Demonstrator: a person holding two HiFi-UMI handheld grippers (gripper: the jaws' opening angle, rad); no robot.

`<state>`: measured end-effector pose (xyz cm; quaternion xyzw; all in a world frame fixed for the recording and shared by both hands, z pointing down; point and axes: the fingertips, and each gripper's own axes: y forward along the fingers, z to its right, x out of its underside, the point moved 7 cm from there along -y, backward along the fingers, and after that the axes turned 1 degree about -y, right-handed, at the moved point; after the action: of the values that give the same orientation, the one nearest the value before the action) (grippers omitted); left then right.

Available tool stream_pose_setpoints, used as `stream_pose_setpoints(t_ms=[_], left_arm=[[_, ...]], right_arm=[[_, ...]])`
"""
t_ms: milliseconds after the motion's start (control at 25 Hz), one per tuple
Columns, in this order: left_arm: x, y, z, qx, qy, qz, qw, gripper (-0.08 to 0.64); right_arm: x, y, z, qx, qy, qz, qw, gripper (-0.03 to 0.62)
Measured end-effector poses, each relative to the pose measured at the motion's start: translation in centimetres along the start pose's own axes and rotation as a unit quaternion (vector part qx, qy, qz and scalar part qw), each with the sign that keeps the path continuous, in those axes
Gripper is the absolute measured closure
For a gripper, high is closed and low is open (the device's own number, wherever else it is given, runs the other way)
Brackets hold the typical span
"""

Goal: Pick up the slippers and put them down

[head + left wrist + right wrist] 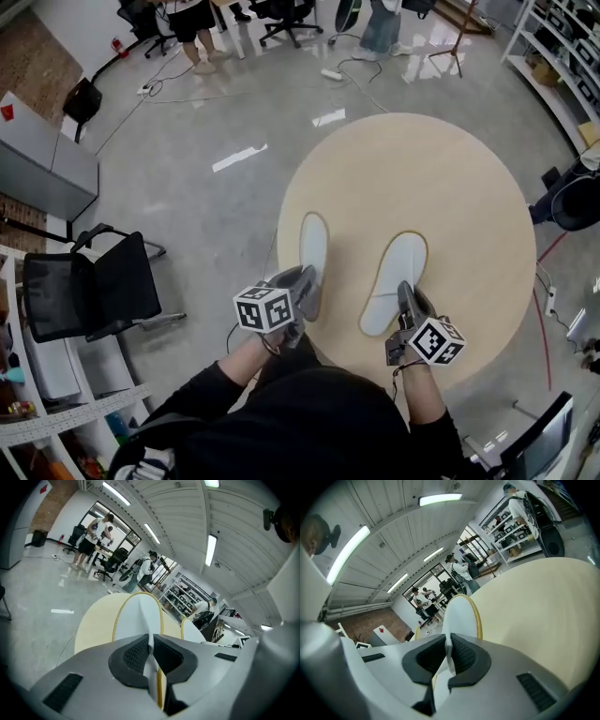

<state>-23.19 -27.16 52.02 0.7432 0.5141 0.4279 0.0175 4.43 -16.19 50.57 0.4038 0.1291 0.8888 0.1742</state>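
Two white, yellow-edged slippers lie over the round worktop point(459, 178). The left slipper point(313, 246) is at 9 o'clock and the right slipper point(397, 277) just 6 o'clock of centre, both with toes toward 12.

The left tool point(306, 286) is clamped on the left heel and the right tool point(406, 298) on the right heel, pads pinching thin material.

We judge the put-down is in hand. Next: settle both flat, then release.

We cannot tell whether the soles touch the worktop, and the tools hide the heels.
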Motion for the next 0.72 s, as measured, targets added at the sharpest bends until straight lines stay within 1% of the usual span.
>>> stream_pose_setpoints(t_ms=[160,240,320,440,560,720], left_arm=[[-3.9,2.2,-4.4,0.03,0.015,-0.038,0.9987,0.523],[-5.4,3.0,-6.2,0.034,0.017,-0.053,0.9979,0.523],[-6.7,3.7,-7.8,0.034,0.019,-0.058,0.9976,0.523],[-8.4,4.7,-9.8,0.024,0.027,-0.061,0.9975,0.523],[-9.7,6.0,-11.5,0.009,0.028,-0.071,0.9971,0.523],[-10.2,8.3,-13.1,-0.006,0.037,-0.09,0.9952,0.523]], right_arm=[[0.0,3.9,-1.9,0.039,0.014,0.021,0.999,0.561],[0.2,5.3,-2.9,0.054,0.016,0.02,0.998,0.561],[0.2,7.1,-3.6,0.061,0.012,0.017,0.998,0.561],[0.4,9.9,-4.6,0.058,0.007,0.006,0.998,0.561],[0.5,13.2,-5.1,0.042,0.009,-0.014,0.999,0.561],[1.3,17.6,-4.6,0.026,0.008,-0.042,0.999,0.561]])
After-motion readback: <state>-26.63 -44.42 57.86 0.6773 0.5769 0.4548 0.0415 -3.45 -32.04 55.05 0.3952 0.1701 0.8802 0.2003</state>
